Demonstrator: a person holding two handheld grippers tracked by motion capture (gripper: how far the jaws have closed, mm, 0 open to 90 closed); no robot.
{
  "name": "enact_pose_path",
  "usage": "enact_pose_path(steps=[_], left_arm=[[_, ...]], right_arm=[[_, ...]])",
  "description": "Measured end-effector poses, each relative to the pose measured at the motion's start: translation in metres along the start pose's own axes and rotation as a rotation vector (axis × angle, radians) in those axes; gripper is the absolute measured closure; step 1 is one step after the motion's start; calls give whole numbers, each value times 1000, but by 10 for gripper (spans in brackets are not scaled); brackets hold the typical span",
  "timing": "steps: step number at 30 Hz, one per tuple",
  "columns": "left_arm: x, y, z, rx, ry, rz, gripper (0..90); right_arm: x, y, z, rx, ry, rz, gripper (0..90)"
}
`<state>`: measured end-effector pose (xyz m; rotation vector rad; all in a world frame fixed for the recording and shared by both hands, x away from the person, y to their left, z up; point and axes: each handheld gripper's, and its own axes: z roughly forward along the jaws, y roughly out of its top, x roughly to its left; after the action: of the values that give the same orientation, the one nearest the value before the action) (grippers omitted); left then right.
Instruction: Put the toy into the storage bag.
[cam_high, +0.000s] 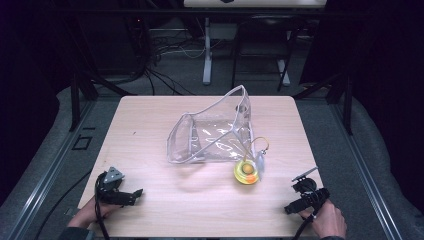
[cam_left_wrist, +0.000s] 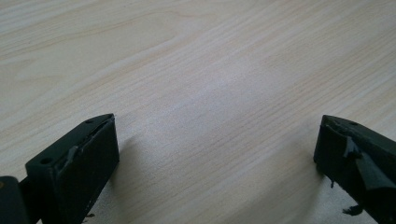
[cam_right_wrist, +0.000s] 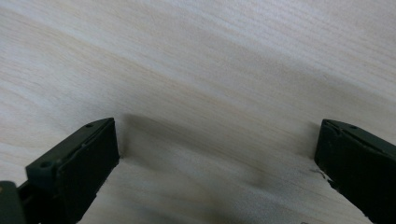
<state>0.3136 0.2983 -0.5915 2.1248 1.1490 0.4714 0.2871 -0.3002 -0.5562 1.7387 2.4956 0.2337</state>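
High view: a clear plastic pouch (cam_high: 212, 132) stands open mid-tabletop (cam_high: 150, 210), a yellow keyring (cam_high: 246, 171) just beside its near right corner; likely light, floppy, slippery, so pinch a rim. Left gripper view: your left tool (cam_left_wrist: 217, 154) gapes, empty. Right gripper view: your right tool (cam_right_wrist: 217, 156) likewise.

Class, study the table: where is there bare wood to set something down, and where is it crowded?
Bare: the left side beyond the clear bag, and the front strip between left gripper and right gripper. Crowded: centre-right, where the yellow keyring lies by the bag.
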Motion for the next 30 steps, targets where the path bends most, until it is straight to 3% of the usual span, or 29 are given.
enact_pose_path(steps=[1,2,4,5,11,12,18,19,21,26,30], left_arm=[[0,0,0,0,-1,0,2],[0,0,0,0,-1,0,2],[0,0,0,0,0,1,2],[0,0,0,-1,0,0,2],[0,0,0,-1,1,1,2],[0,0,0,-1,1,0,3],[0,0,0,-2,-2,7,2],[0,0,0,-2,-2,4,3],[-1,0,0,-3,-3,4,3],[-1,0,0,-3,-3,4,3],[-1,0,0,-4,-4,4,2]], right_arm=[[1,1,-2,2,8,-1,0],[2,0,1,-53,21,29,0],[1,3,-5,4,4,-14,0],[2,3,-7,7,6,-16,0],[6,8,-20,-13,25,-27,0],[5,10,-25,7,18,-54,0],[9,15,-43,4,23,-80,0],[9,17,-48,15,21,-103,0],[12,17,-51,-24,26,-78,0],[16,24,-66,-6,51,-113,0],[19,28,-74,-36,68,-105,0]])
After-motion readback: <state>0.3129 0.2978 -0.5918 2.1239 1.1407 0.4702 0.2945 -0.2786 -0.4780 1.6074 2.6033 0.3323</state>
